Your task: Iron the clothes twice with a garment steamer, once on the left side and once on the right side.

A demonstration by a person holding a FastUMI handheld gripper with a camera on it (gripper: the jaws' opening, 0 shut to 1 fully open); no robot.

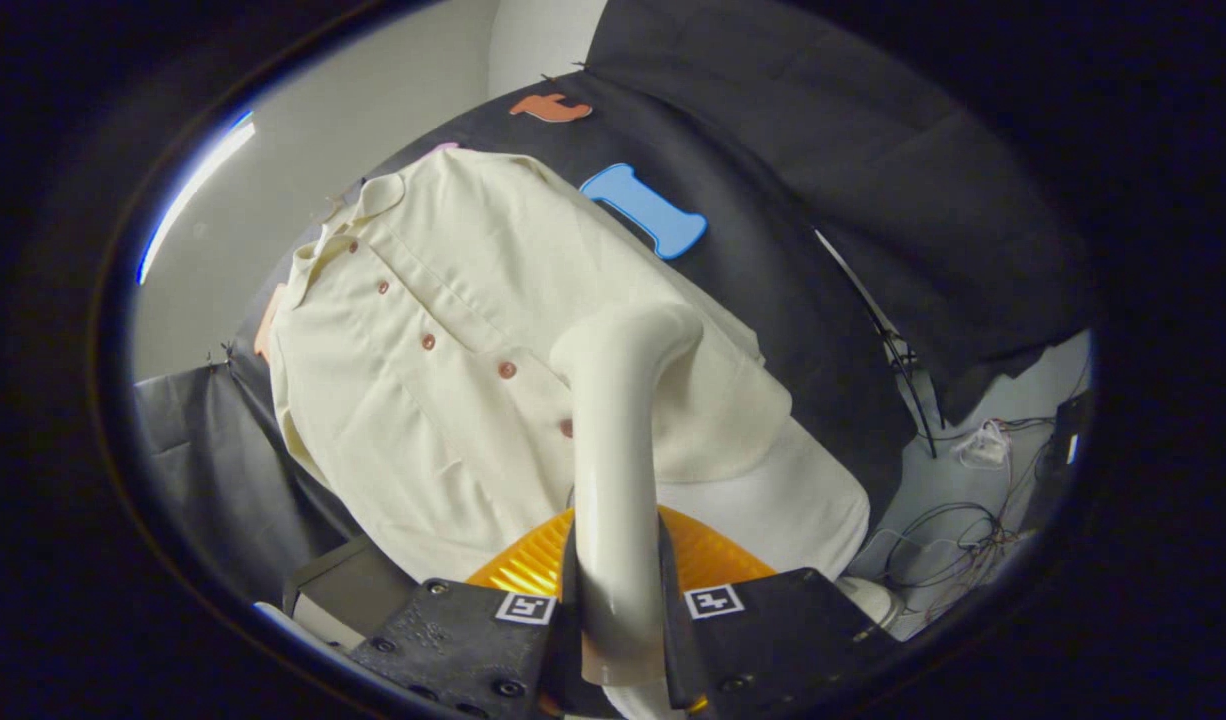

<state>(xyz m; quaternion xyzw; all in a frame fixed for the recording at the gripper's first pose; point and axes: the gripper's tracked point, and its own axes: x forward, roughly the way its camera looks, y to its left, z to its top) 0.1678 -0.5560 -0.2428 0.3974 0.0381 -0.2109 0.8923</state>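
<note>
Claw (621,620) grips the garment steamer (613,440) by its handle, both fingers pressing it; the steamer head meets the cream shirt (423,400) just right of the button placket, low down; which pass this is, I cannot tell; at least one side likely remains.

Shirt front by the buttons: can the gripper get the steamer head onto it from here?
Probably yes. The gripper is shut on the steamer, whose head already sits against the shirt beside the buttons, with nothing between them.
</note>
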